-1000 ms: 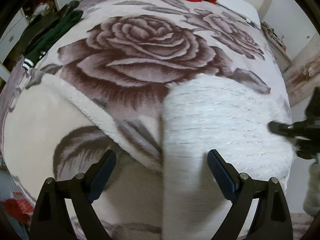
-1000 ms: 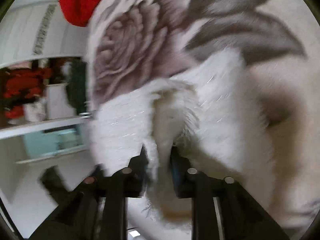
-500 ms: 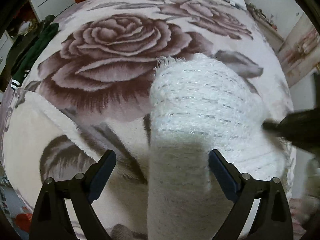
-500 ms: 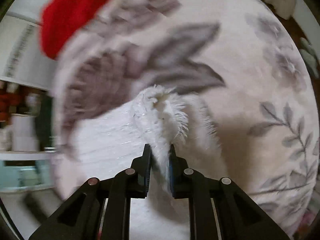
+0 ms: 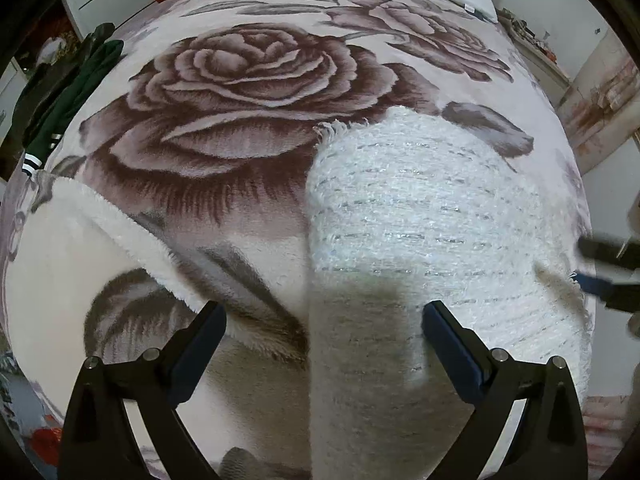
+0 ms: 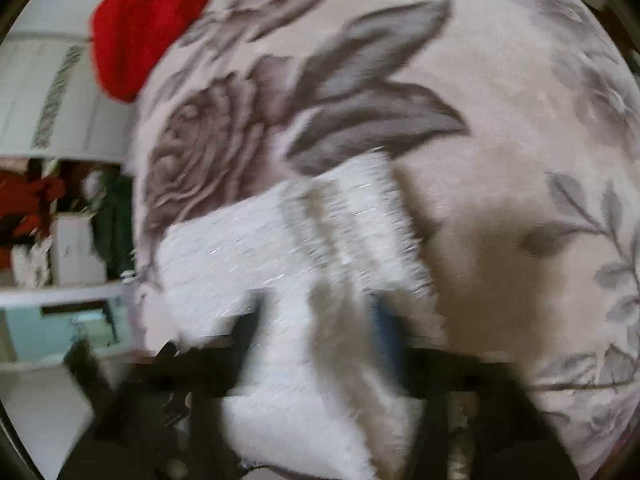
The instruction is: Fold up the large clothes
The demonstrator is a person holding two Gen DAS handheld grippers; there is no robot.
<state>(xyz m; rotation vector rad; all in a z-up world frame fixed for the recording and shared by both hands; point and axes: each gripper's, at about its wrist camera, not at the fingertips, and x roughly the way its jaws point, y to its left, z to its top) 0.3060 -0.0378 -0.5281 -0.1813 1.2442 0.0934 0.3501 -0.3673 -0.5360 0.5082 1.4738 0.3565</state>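
My left gripper [image 5: 324,344] hung wide open over the fuzzy white knitted garment [image 5: 432,216], which lay folded on the rose-patterned plush blanket [image 5: 240,92]. My right gripper's [image 6: 316,324] jaws were opening, the garment's fringed edge loose between them

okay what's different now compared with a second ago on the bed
The right tool, clamped on the white fuzzy garment a second ago, is opening and has let its edge go; the folded garment now lies flat. The left tool stayed open above it, and the rose blanket is unchanged.
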